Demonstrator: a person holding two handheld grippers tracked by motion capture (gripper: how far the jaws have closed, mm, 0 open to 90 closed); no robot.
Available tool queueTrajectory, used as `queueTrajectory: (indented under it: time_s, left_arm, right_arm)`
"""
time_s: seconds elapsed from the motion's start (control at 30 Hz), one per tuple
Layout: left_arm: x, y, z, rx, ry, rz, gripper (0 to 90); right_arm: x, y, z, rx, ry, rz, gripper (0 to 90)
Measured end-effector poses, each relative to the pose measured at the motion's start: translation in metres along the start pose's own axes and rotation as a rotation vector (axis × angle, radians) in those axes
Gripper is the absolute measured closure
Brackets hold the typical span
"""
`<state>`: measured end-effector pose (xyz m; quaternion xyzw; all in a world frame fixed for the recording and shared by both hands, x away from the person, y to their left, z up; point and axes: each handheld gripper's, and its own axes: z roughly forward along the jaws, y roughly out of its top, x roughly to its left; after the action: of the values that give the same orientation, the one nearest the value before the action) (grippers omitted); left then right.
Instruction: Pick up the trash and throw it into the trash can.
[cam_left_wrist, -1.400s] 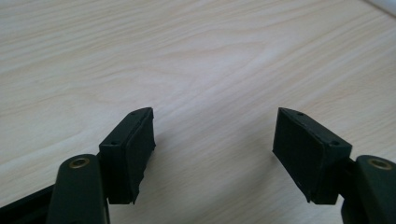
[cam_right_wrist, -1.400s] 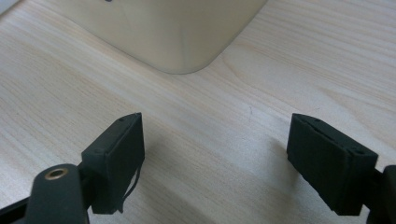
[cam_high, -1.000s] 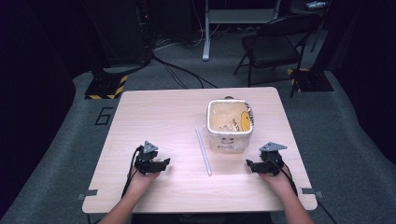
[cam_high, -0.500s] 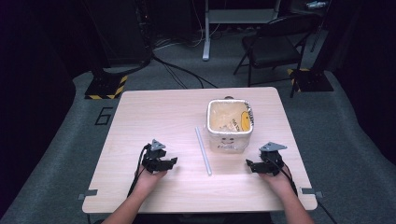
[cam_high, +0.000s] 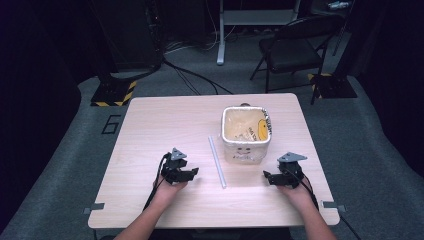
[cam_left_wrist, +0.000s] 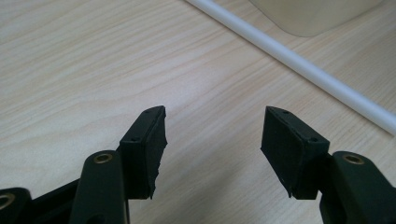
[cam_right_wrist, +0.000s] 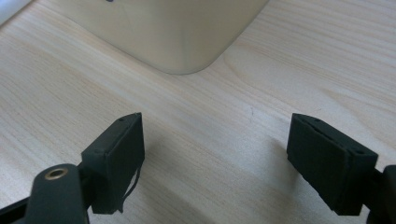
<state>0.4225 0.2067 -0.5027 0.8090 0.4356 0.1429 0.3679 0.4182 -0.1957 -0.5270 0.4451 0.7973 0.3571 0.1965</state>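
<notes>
Left claw (cam_high: 192, 172), empty and narrowing its jaws, is sliding across the worktop (cam_high: 160, 125) toward the white tube (cam_high: 217, 161) I am targeting.

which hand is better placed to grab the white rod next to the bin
Left, probably. The left tongs sit open just beside the white rod, with bare table between. The right tongs are also open, but the bin stands near their path.

High view down over the table (cam_high: 150, 125); two close gripper views along it, sharing the bin (cam_right_wrist: 163, 32).
</notes>
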Motion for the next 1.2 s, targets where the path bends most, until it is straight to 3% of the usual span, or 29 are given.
queueTrajectory:
  time_s: [0.33,0.6,0.9,1.2]
  left_arm:
    - [-0.008,0.006,0.006,0.011,-0.005,-0.007,40.4]
    - [-0.013,0.015,0.013,-0.009,-0.014,-0.029,39.7]
    - [-0.024,0.027,0.030,-0.020,-0.024,-0.058,39.4]
    - [-0.033,0.031,0.044,-0.014,-0.032,-0.061,39.4]
  right_arm:
    - [0.000,0.000,0.000,0.000,0.002,-0.002,18.6]
    - [0.000,0.000,0.000,0.000,0.001,-0.002,18.5]
    - [0.000,0.000,0.000,0.000,0.002,-0.003,18.5]
    - [0.000,0.000,0.000,0.000,0.002,-0.002,18.5]
